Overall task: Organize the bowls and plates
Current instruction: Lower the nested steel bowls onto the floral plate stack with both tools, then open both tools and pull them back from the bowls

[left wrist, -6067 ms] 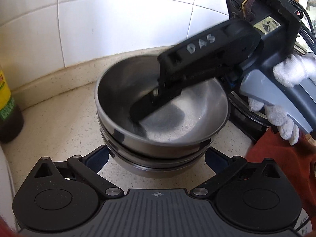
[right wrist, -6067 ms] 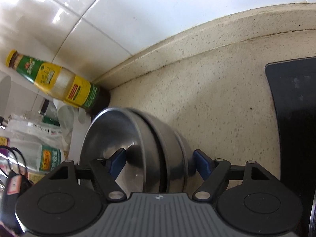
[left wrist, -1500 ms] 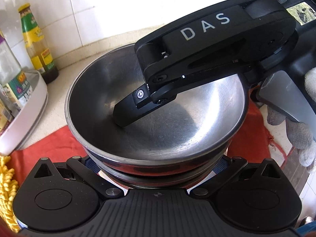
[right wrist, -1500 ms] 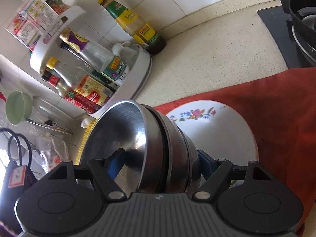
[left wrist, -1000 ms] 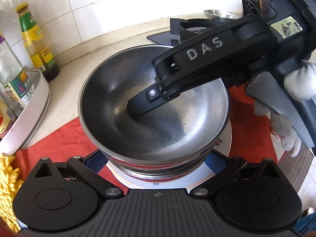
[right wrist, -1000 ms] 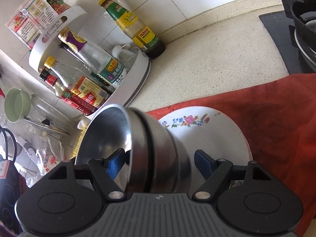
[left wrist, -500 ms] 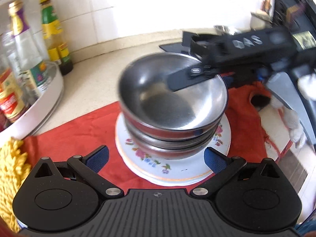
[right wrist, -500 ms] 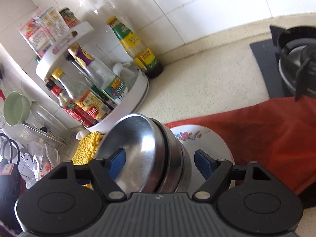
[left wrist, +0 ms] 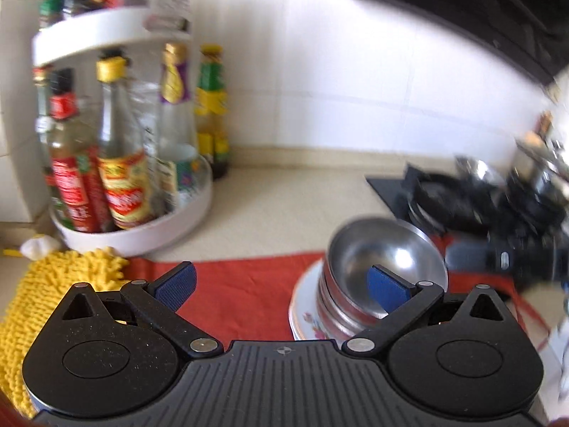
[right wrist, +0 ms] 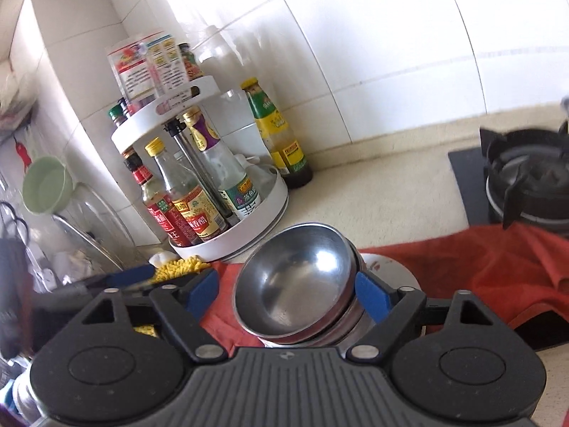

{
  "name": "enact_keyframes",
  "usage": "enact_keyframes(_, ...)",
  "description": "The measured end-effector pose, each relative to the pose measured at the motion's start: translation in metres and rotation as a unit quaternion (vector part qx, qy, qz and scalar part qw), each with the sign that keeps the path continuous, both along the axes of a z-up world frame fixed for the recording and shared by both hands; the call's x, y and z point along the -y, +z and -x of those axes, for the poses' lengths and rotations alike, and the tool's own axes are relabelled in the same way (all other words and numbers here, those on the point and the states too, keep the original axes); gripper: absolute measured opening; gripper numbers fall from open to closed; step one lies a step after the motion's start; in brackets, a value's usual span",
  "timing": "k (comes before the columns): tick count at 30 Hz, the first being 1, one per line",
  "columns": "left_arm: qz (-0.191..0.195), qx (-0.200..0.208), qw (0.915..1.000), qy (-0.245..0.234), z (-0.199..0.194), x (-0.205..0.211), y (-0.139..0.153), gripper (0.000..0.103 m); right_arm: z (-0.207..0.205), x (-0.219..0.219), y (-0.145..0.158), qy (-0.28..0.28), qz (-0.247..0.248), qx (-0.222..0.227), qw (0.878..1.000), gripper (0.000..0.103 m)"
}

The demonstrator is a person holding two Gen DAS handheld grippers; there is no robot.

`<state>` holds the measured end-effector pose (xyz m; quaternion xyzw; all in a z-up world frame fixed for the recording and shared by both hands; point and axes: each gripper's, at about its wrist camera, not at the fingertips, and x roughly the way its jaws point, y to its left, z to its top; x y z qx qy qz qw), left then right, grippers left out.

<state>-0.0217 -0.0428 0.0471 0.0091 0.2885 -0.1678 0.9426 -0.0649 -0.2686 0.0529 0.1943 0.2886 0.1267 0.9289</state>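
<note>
Two views covered this moment. From my left wrist, my left gripper stood wide open and empty. The steel bowls sat nested on the floral plate, itself on the red cloth; the stack lay ahead and to the right, partly behind my right-hand pad. From my right wrist, my right gripper was spread around the bowls, one pad each side of the stack, apparently without pressing; contact could not be confirmed. The plate lay beneath. My right gripper was judged nearer for any adjustment.
</note>
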Motion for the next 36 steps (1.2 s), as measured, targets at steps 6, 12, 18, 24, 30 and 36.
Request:
enact_keyframes(6, 0.027, 0.046, 0.9983, 0.024, 0.016, -0.009, 0.009, 0.103, 0.004, -0.008, 0.003, 0.005, 0.006, 0.008, 1.0, 0.084)
enact_keyframes(12, -0.003, 0.045, 0.9982, 0.039, 0.016, -0.008, 0.013, 0.103, 0.005, -0.007, 0.004, -0.004, -0.001, 0.009, 1.0, 0.086)
enact_keyframes(18, 0.013, 0.004, 0.998, 0.061, 0.011, -0.009, 0.005, 0.103, 0.002, -0.012, 0.002, -0.028, 0.013, -0.005, 1.0, 0.086)
enact_keyframes(24, 0.014, -0.028, 0.9967, 0.075, 0.009, -0.008, 0.0, 0.103, 0.002, -0.011, 0.001, -0.045, 0.019, -0.017, 0.999, 0.086)
enact_keyframes(30, -0.026, -0.065, 0.9947, 0.075, 0.003, 0.002, -0.005, 0.103, 0.002, -0.015, -0.002, -0.036, 0.015, -0.021, 0.999, 0.087)
enact_keyframes(36, -0.032, -0.032, 0.9958, 0.079, 0.016, 0.002, 0.001, 0.103, -0.004, -0.017, -0.001, -0.017, 0.018, -0.02, 0.999, 0.087)
